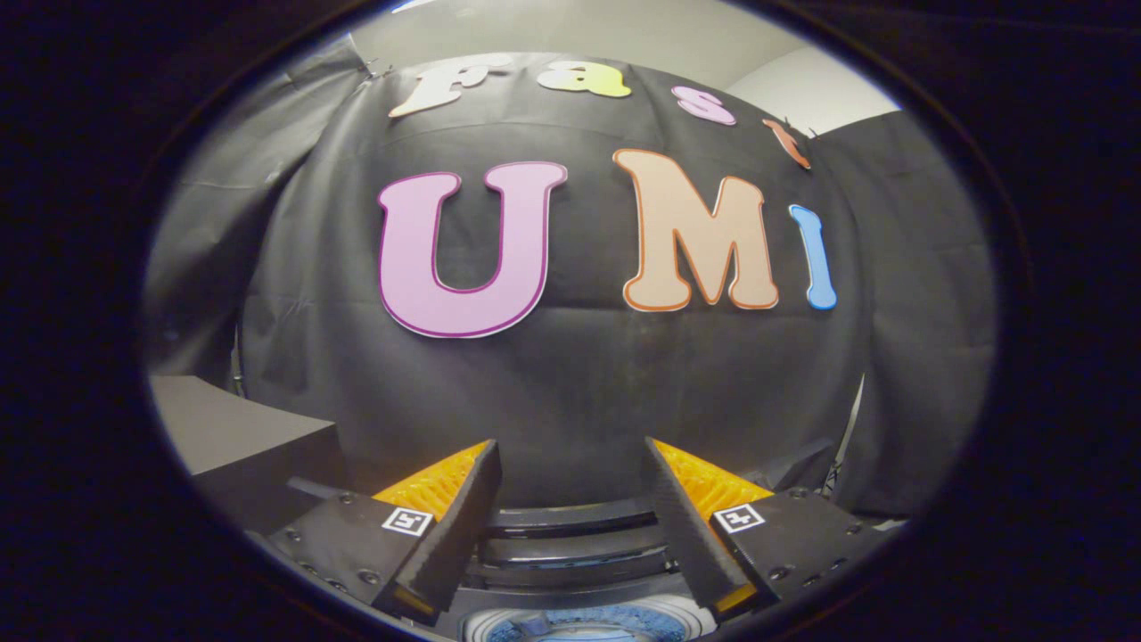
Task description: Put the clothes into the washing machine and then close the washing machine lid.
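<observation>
The tool (570, 499) is spread wide and carries nothing. Just below and between its fingers sits the washing machine (579, 571), its drum mouth (588, 624) open with something blue inside, likely the clothes. Beyond stands a grey box (241, 437), then the black wall. Closing could fail if the raised lid (570, 522) slips off a finger.
</observation>
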Demonstrator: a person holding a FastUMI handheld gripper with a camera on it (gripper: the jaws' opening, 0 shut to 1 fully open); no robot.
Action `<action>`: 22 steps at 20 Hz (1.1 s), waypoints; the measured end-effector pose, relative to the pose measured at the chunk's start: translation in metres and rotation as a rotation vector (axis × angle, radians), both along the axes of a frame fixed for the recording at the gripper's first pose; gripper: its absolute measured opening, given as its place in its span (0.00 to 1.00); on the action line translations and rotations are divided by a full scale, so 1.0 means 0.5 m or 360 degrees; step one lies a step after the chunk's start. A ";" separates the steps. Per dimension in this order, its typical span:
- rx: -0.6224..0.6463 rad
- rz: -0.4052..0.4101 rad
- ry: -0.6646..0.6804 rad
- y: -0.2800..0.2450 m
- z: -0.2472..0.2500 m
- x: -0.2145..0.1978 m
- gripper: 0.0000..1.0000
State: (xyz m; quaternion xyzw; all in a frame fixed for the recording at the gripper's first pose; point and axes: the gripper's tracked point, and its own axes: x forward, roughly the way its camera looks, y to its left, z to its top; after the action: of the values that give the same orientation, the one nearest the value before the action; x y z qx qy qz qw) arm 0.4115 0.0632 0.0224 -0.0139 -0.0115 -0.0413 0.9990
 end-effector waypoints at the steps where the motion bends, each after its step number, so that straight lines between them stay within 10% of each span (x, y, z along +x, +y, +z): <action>1: -0.0001 -0.0003 0.0002 -0.002 0.000 -0.003 0.98; 22: 0.0008 -0.0031 -0.0034 -0.002 -0.039 -0.058 0.98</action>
State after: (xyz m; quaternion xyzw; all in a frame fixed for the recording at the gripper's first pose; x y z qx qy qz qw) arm 0.3824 0.0623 0.0030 -0.0112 -0.0219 -0.0511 0.9984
